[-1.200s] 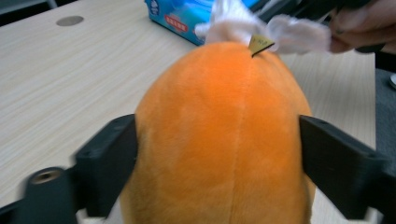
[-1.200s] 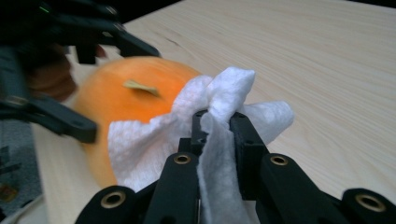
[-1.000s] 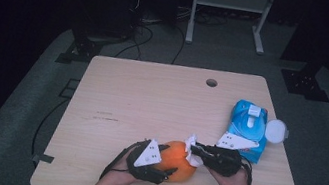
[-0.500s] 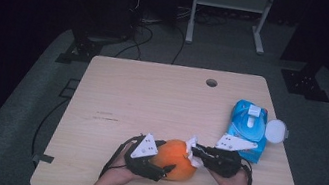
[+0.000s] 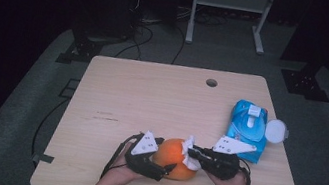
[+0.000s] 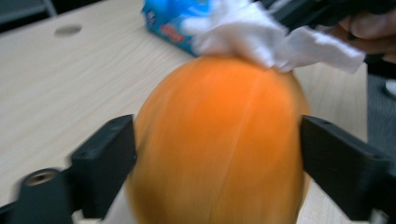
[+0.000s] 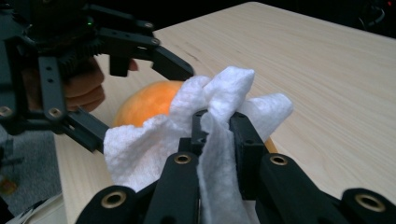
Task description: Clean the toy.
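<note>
Now seemingly wider: left claw [image 6: 215,154].

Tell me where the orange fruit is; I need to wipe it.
In the high view the orange fruit sits near the table's front edge, between the left claw and right claw.

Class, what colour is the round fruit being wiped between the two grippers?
Orange. The fruit shows best in the left gripper view.
</note>
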Action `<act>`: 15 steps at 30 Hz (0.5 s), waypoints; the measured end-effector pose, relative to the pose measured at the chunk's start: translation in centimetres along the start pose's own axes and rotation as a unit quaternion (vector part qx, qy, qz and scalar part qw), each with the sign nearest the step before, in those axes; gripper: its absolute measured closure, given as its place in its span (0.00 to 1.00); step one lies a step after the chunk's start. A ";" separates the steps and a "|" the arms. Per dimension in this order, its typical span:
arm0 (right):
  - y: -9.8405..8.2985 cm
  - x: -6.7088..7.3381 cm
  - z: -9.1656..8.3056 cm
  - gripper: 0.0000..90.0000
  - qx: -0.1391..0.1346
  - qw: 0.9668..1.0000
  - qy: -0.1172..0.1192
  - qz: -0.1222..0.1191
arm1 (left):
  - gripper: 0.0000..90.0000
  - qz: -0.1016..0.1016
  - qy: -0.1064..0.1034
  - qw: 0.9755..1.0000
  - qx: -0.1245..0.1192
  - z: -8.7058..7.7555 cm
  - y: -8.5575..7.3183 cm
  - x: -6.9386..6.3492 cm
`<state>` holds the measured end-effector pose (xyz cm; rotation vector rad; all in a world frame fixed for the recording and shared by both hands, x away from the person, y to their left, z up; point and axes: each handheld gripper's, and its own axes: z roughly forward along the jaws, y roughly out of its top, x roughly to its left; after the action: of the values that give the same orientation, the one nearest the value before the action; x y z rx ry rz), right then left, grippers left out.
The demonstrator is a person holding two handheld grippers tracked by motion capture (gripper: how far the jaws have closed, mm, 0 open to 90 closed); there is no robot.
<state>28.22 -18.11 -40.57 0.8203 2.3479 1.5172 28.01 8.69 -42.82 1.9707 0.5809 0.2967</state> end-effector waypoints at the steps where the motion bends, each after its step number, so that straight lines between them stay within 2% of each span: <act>1: 0.0 -0.1 -0.1 0.90 0.000 1.000 -0.001 0.004 | 0.21 0.004 -0.002 1.000 0.001 0.0 0.0 -0.1; 3: 0.4 0.3 -0.3 0.90 -0.006 1.000 0.006 0.002 | 0.30 0.033 0.015 0.999 0.004 0.1 0.2 -0.7; 4: 0.6 0.9 -0.2 0.90 -0.008 1.000 0.012 -0.006 | 0.32 0.040 0.016 0.999 0.003 0.1 0.4 -1.0; 6: 1.1 2.0 0.1 0.90 -0.013 0.999 0.030 -0.020 | 0.33 0.058 0.019 0.998 -0.001 0.3 0.6 -1.7; 8: 1.5 2.8 0.6 0.90 -0.008 0.999 0.031 -0.040 | 0.32 0.072 0.019 0.997 -0.001 0.3 0.7 -2.1; 10: 1.5 2.6 0.6 0.90 -0.003 0.999 0.026 -0.044 | 0.27 0.060 0.014 0.998 -0.008 0.2 0.6 -1.8; 12: 1.2 1.8 0.2 0.90 -0.003 0.999 0.016 -0.036 | 0.20 0.030 0.014 0.999 -0.010 0.2 0.6 -1.1; 14: 0.8 1.0 -0.2 0.90 -0.003 1.000 0.006 -0.021 | 0.20 0.012 0.011 1.000 -0.011 0.3 0.5 -0.9; 15: 0.7 0.7 -0.4 0.90 -0.003 1.000 0.003 -0.014 | 0.24 0.015 0.009 1.000 -0.011 0.4 0.4 -0.9</act>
<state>27.68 -17.76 -39.68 0.7801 2.3484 1.5162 27.49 7.77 -42.57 1.9591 0.5579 0.3385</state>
